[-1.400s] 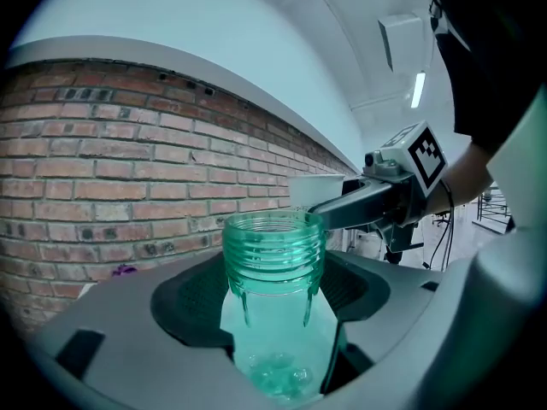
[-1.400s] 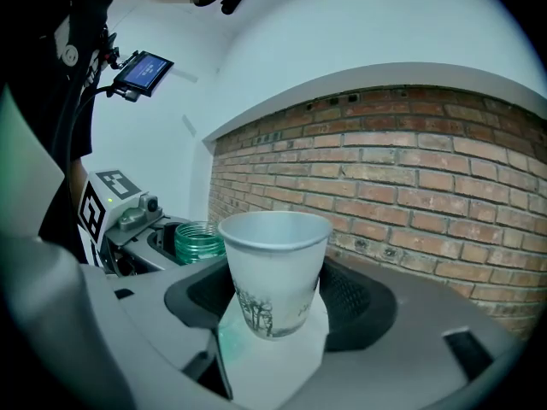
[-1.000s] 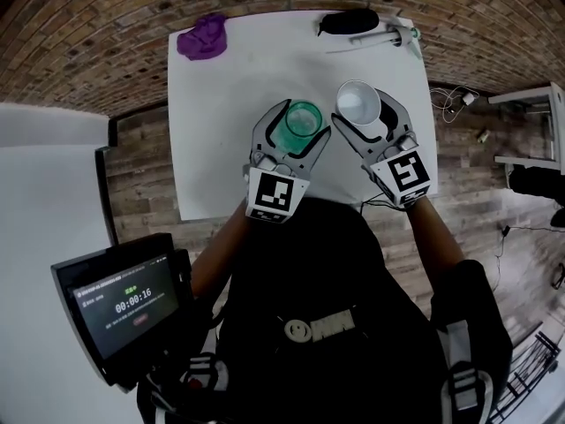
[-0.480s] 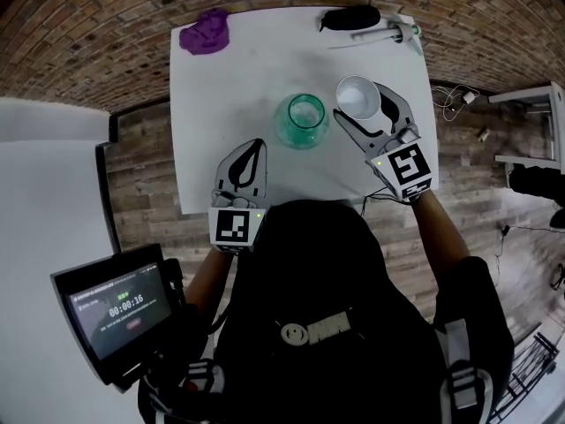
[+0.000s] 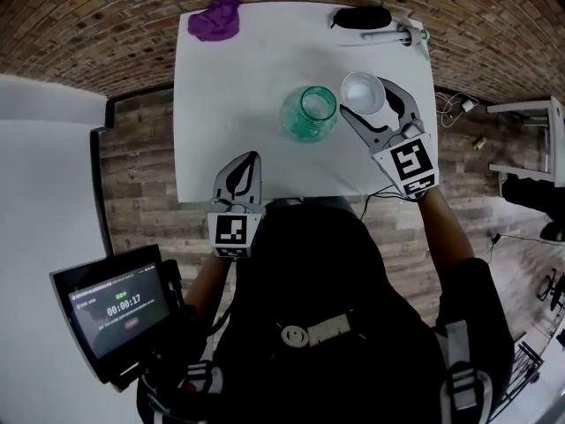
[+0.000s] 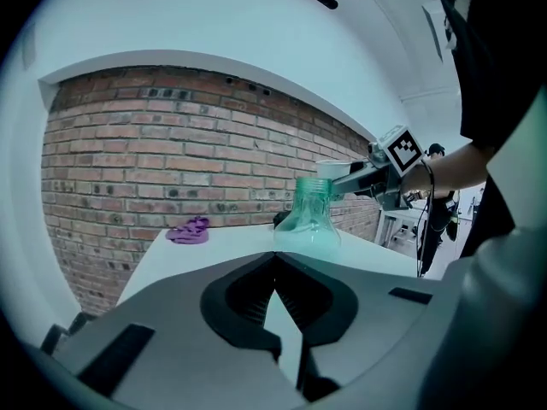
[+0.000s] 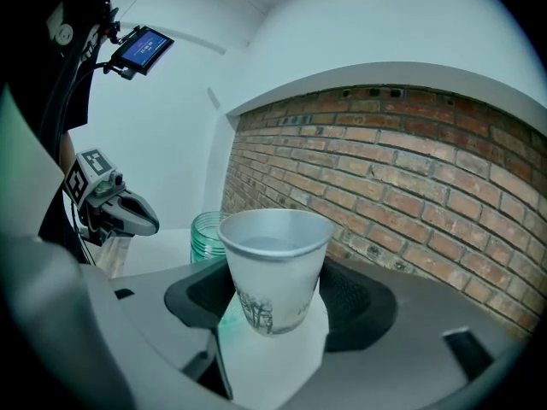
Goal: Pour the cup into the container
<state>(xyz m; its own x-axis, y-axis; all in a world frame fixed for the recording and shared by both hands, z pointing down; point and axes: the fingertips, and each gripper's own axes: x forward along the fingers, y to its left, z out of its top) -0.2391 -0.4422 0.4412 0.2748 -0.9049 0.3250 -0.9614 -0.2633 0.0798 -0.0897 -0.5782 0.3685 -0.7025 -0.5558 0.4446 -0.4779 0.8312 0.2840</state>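
Observation:
A green glass container (image 5: 309, 113) stands upright and alone in the middle of the white table (image 5: 229, 87). Just to its right my right gripper (image 5: 366, 95) is shut on a white paper cup (image 5: 363, 93), held upright with its rim level with the container's mouth. In the right gripper view the cup (image 7: 272, 267) sits between the jaws, with the container (image 7: 208, 233) behind it to the left. My left gripper (image 5: 250, 159) is shut and empty near the table's front edge, well short of the container (image 6: 309, 216).
A purple cloth (image 5: 215, 18) lies at the table's far left corner. A black object (image 5: 362, 16) and a slim white tool (image 5: 388, 35) lie at the far right. A screen with a timer (image 5: 110, 312) stands at the lower left, over the wood floor.
My left gripper, open around the container a second ago, has let it go, shut, and drawn back to the table's front edge. The right gripper still holds the cup beside the container.

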